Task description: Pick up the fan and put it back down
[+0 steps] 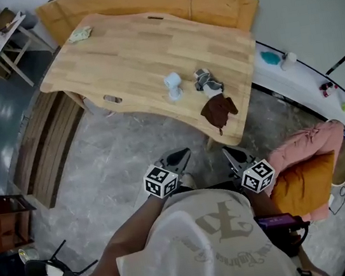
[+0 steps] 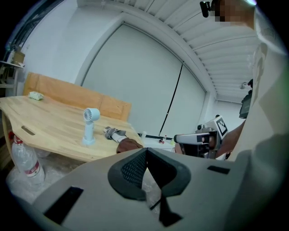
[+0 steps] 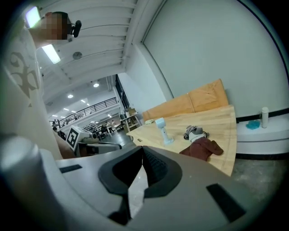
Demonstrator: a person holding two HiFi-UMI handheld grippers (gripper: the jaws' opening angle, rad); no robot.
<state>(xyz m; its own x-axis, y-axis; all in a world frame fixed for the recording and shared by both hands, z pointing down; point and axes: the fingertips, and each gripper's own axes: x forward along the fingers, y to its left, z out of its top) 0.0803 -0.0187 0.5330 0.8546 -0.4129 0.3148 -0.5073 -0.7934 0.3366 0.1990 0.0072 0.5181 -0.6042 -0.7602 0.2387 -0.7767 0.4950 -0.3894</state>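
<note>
Your left gripper (image 1: pixel 177 160) and your right gripper (image 1: pixel 234 157) are both close to your body, over the floor and well apart from the wooden table (image 1: pixel 123 64). Each one has its jaws shut tight with nothing in them. The little blue fan (image 1: pixel 173 86) stands upright on the table, near the edge that faces you, with a grey cloth (image 1: pixel 206 81) just beside it and a brown cloth (image 1: pixel 218 110) lying at the table's edge, a bit closer to you
</note>
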